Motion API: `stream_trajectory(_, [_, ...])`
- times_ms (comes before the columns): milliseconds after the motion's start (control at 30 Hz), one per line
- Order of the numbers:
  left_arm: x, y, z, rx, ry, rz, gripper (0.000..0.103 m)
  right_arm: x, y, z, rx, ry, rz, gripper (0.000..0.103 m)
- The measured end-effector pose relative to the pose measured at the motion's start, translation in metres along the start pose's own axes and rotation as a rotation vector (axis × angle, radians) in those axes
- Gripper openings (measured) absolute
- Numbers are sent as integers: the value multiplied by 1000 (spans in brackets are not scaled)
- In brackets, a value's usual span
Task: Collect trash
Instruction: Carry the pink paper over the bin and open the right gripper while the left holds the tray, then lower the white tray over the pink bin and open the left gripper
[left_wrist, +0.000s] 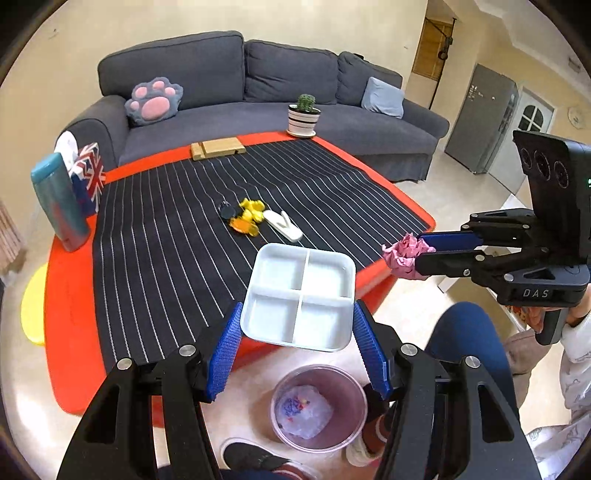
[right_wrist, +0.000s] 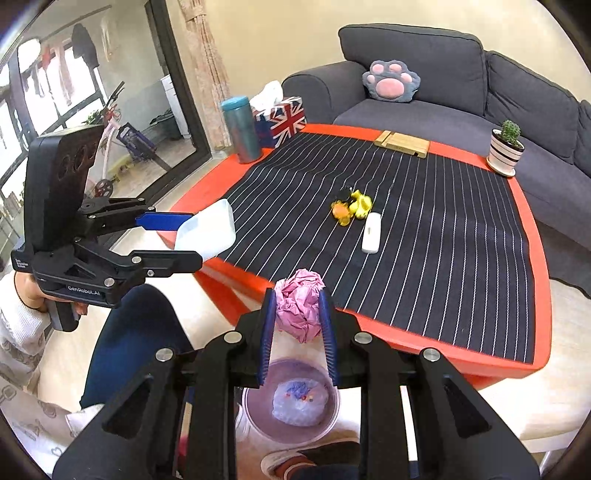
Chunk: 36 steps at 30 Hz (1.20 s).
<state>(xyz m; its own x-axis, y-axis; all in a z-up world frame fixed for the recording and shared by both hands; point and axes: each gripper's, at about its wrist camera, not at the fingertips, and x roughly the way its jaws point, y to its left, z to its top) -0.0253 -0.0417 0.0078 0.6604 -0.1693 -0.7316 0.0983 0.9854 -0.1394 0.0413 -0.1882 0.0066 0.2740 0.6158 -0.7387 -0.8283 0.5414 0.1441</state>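
Note:
My left gripper (left_wrist: 297, 325) is shut on a white four-compartment tray (left_wrist: 299, 295), held in the air past the table's near edge; the tray (right_wrist: 207, 232) also shows in the right wrist view. My right gripper (right_wrist: 297, 314) is shut on a crumpled pink paper ball (right_wrist: 300, 304), held above a translucent purple trash bin (right_wrist: 291, 406) on the floor. The ball (left_wrist: 404, 253) and the right gripper (left_wrist: 417, 251) show at the right of the left wrist view. The bin (left_wrist: 319, 406) holds a crumpled bluish wad.
On the red table with a striped black cloth (left_wrist: 166, 236) lie yellow and orange wrappers (left_wrist: 249, 218), a black lid (left_wrist: 226, 211) and a white flat object (left_wrist: 284, 225). A teal bottle (left_wrist: 59, 203), tissue box (left_wrist: 88, 177), wooden stand (left_wrist: 218, 147) and potted cactus (left_wrist: 304, 114) stand at the edges. A grey sofa stands behind.

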Motion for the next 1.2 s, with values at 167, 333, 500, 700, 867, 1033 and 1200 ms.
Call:
stream_trajectory(167, [-7,-5,-16,-14,4,-2,58,1,12,-22,0,33,27,23])
stream_trajectory(333, [-11,-7,-31,-34,9,-9,58,10,22,-45,6,83,57,24])
stream_trajectory(500, [-11,-9,-39,-38,21,-21,58,20,26,-58,14,115,80,25])
stream_trajectory(700, [-12,-9,-43,-44,23,-24,58,20,26,-62,17,109,69,79])
stream_trajectory(867, [-11,-10,-46,-42,32,-23,58,17,19,-60,48,90,43,93])
stream_trajectory(1033, [-9,-13,-48,-36,42,-32,58,15,15,-59,59,83,32,95])
stream_trajectory(1200, [-8,-16,-49,-30,47,-39,58,10,11,-58,75,67,12,96])
